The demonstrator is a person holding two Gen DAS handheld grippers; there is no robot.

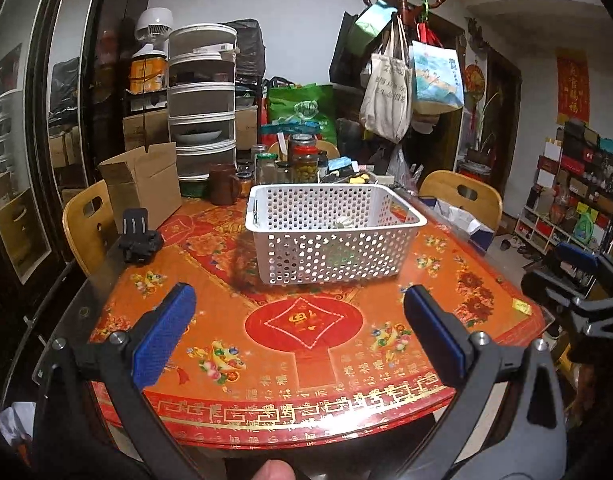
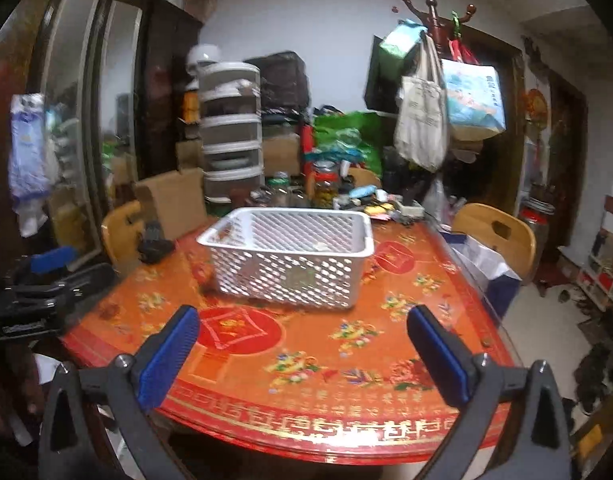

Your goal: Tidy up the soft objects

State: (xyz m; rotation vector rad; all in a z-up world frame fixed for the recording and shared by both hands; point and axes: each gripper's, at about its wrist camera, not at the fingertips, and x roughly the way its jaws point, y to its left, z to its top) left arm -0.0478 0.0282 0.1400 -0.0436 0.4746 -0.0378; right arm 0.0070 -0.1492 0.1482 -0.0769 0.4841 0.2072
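A white perforated basket (image 1: 330, 236) (image 2: 290, 256) stands on the red and orange patterned table (image 1: 306, 332) (image 2: 306, 344). Inside it lies a small pale green soft object (image 1: 343, 222) (image 2: 319, 246), partly seen through the holes. My left gripper (image 1: 300, 320) hovers open over the table's near part, short of the basket, nothing between its blue pads. My right gripper (image 2: 302, 344) is also open and empty, near the front edge. Each gripper shows at the side of the other's view, the right gripper (image 1: 578, 272) and the left gripper (image 2: 46, 276).
A black gadget (image 1: 138, 236) (image 2: 154, 244) sits at the table's left edge beside a cardboard box (image 1: 146, 184). Jars, a brown mug (image 1: 222, 184) and a stacked drawer tower (image 1: 202, 100) crowd the far side. Wooden chairs (image 1: 462, 196) (image 2: 498, 232) flank the table. A thumb (image 1: 272, 470) shows below.
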